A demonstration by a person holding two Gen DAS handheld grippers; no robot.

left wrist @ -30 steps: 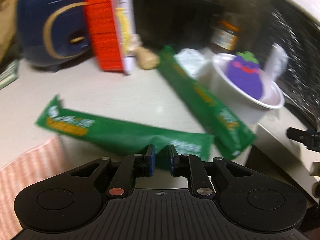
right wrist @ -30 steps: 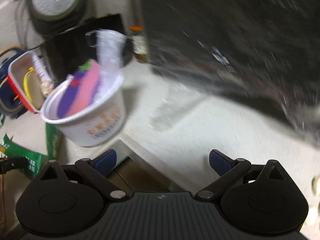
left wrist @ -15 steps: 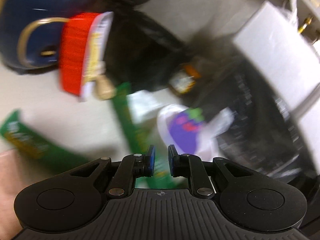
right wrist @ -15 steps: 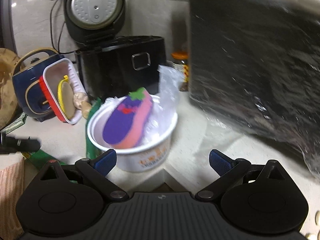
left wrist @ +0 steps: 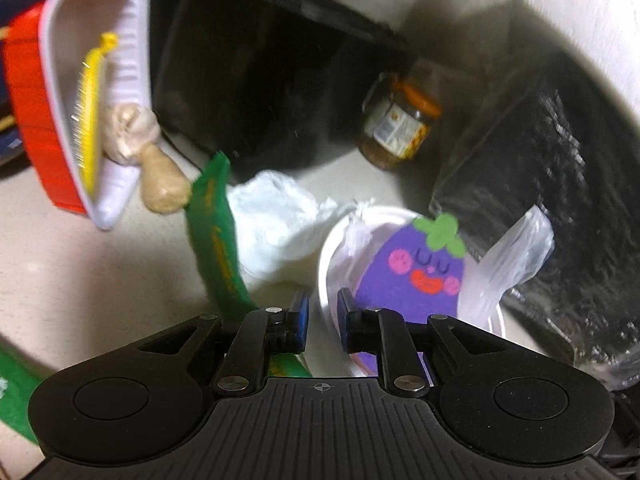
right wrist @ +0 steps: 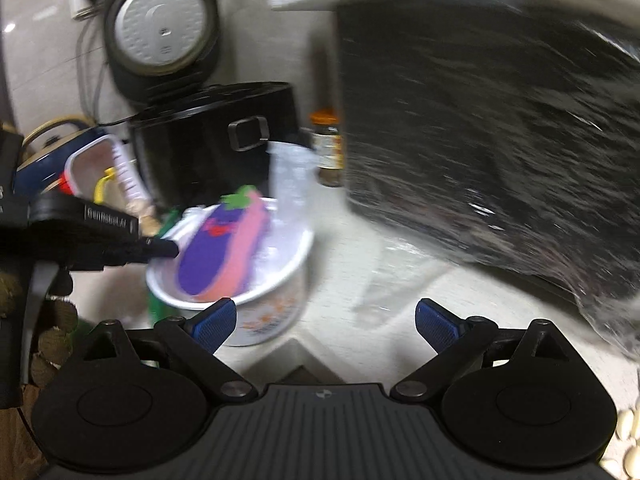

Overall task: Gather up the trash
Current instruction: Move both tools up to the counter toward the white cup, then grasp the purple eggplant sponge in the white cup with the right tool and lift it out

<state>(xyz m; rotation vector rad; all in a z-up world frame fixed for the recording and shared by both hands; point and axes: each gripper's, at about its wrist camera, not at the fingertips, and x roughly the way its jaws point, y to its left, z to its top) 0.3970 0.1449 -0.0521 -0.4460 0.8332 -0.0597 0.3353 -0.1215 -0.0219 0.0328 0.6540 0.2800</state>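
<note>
A white paper bowl (left wrist: 325, 268) (right wrist: 276, 304) stands on the counter and holds a purple eggplant sponge (left wrist: 412, 276) (right wrist: 216, 256) and a clear plastic bag (left wrist: 508, 256) (right wrist: 290, 184). My left gripper (left wrist: 322, 312) has its narrow jaws on either side of the bowl's near rim; it also shows in the right wrist view (right wrist: 160, 246) at the bowl's left rim. Whether it clamps the rim is unclear. A green wrapper (left wrist: 218, 240) lies left of the bowl, crumpled white plastic (left wrist: 276, 220) behind it. My right gripper (right wrist: 326, 322) is open and empty, just in front of the bowl.
A red and white tray (left wrist: 76, 108) with a yellow brush and ginger (left wrist: 160, 184) leans at the left. A black cooker (right wrist: 212, 136), a jar (left wrist: 396, 128) (right wrist: 328, 148) and a black foil-covered box (right wrist: 500, 128) stand behind. The counter has a notch (right wrist: 300, 364) in front.
My left gripper has swung right from the green wrappers to the bowl, its jaws now astride the rim. My right gripper has moved closer to the bowl and stays open.
</note>
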